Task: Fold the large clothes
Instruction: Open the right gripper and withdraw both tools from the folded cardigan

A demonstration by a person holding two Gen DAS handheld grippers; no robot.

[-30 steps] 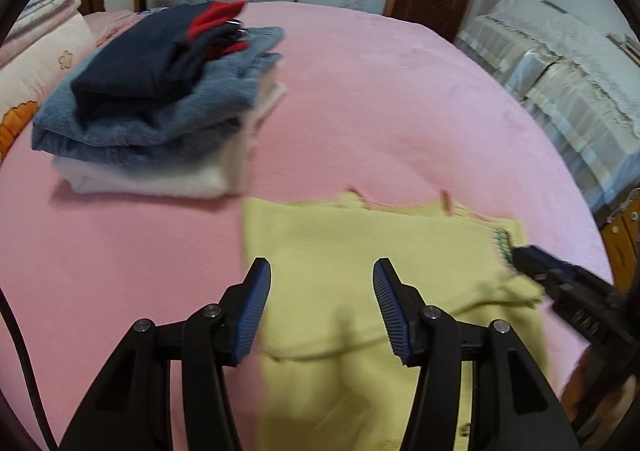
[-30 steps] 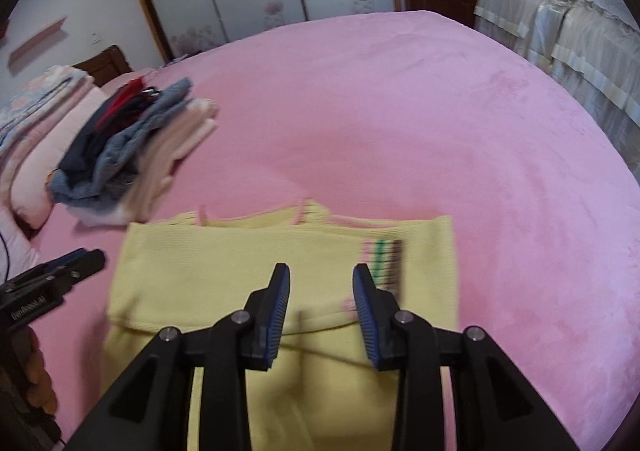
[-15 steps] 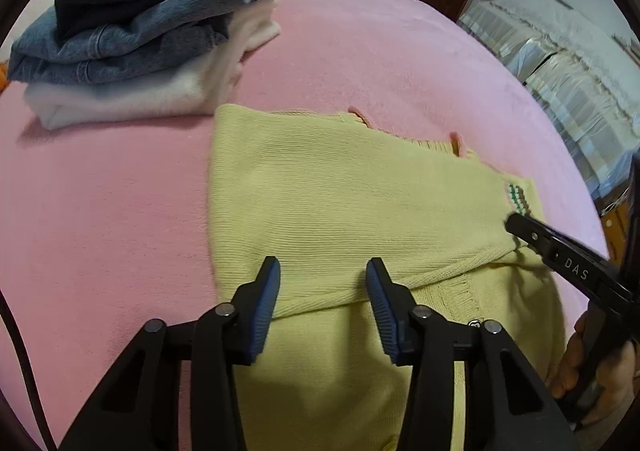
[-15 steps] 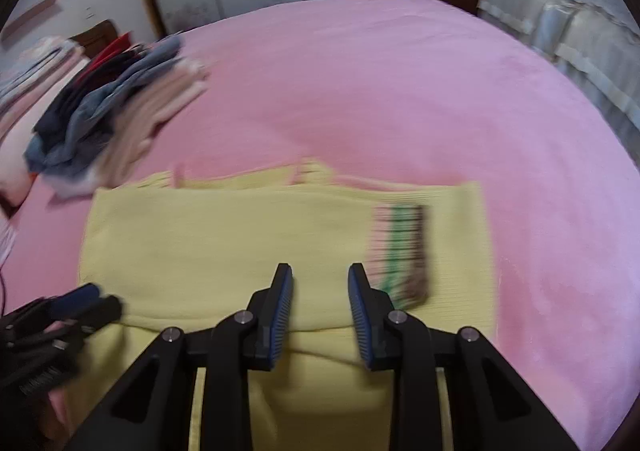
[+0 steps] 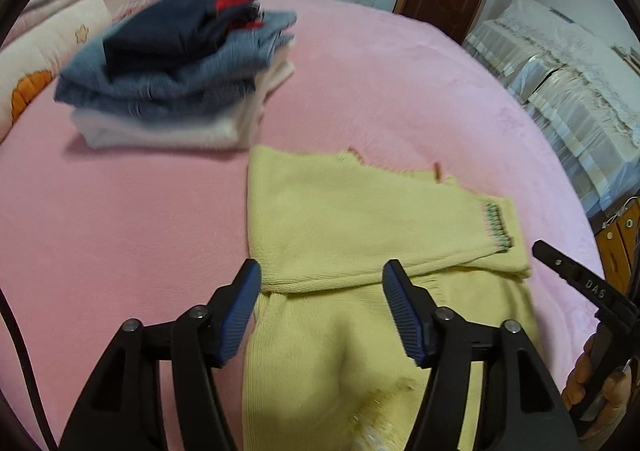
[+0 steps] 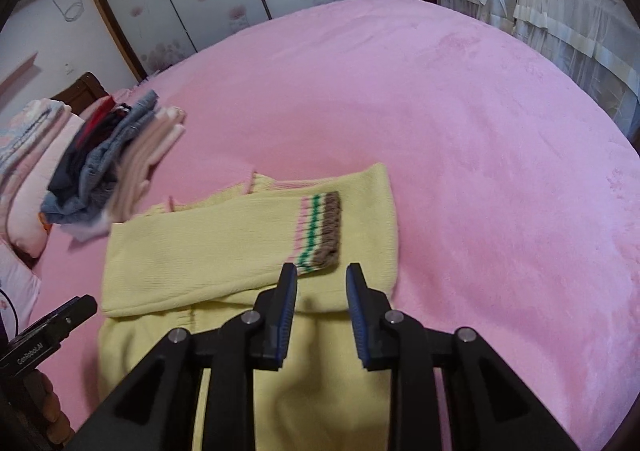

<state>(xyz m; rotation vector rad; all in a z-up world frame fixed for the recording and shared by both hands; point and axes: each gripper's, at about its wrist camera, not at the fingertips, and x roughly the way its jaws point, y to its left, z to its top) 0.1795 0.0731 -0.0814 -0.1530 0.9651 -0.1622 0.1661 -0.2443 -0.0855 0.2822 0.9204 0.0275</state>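
A pale yellow knit sweater (image 5: 360, 235) lies flat on a pink bed (image 5: 120, 243), partly folded: one sleeve is laid across the body, its striped cuff (image 6: 320, 229) of pink, green and brown resting near the sweater's right edge. Just beyond the sweater's far left corner sits a stack of folded clothes (image 5: 172, 79), blue denim and navy on top of white and cream pieces.

The main risk, as a judgement, is that the folded sleeve slips. It lies loose on the body, so a grip that catches only the top layer could drag it off and undo the fold. The knit is soft and stretchy, so uneven pulls from the two sides could leave the next fold crooked. A wide swing on the left could also knock the nearby stack.

The left gripper (image 5: 320, 303) points steeply down over the sweater's near left portion. Its jaws have just been opening and stand wide, straddling the folded sleeve edge; nothing is gripped. The right gripper (image 6: 322, 299) also tilts steeply down, over the near right part beside the cuff. Its jaws have been closing and stand narrow, with a gap showing between the blue pads and no cloth caught. Part of a hand (image 5: 596, 383) holding the right gripper shows at the edge of the left view.
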